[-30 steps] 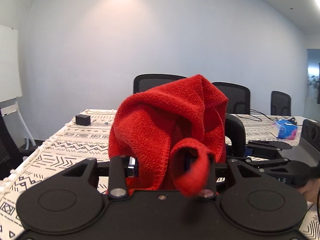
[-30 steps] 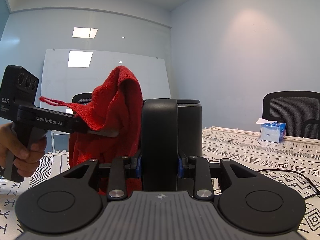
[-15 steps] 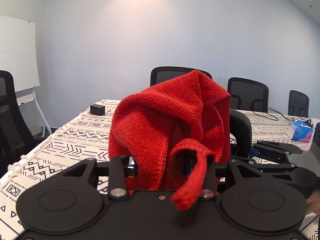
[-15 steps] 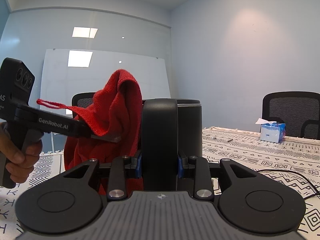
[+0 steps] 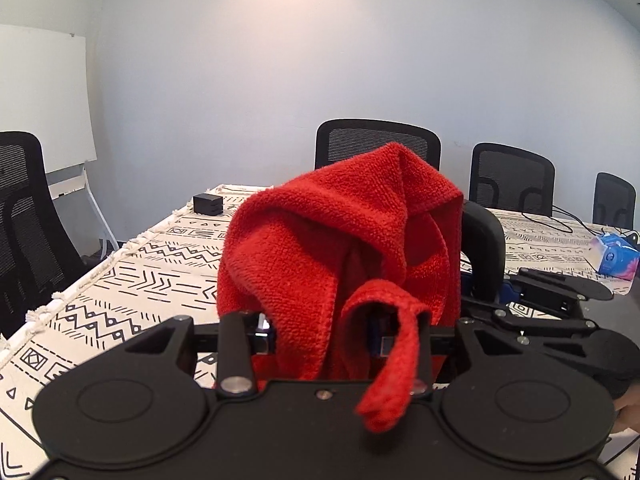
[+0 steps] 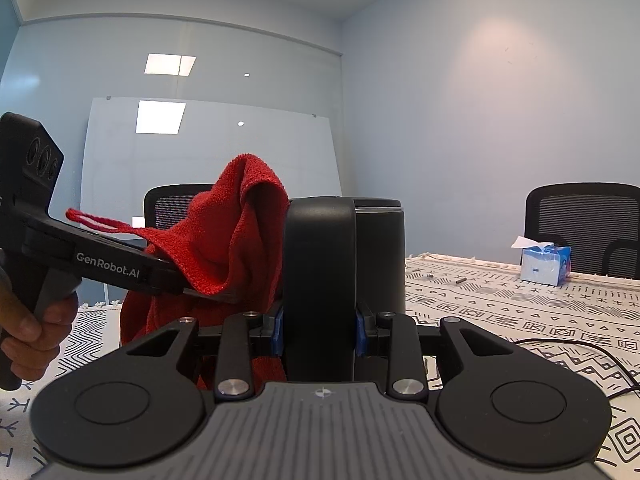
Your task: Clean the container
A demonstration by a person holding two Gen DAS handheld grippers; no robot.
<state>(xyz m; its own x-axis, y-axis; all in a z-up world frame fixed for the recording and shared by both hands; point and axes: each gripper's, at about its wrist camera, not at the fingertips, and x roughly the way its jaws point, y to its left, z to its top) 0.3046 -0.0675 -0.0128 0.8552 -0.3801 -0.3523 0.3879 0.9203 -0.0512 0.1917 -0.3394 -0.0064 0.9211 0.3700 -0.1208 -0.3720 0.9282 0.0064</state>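
Right wrist | right gripper (image 6: 319, 320) clamps container handle (image 6: 319, 280) | left gripper (image 5: 320, 336) pinches red cloth (image 5: 340, 240)

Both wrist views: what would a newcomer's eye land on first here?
The bright red cloth dominates, bunched in the left claw and filling the middle of the left wrist view. Next comes the black container, whose broad handle is clamped in the right claw, with the cloth against its left side. Farther off on the patterned tablecloth sits a blue tissue pack.
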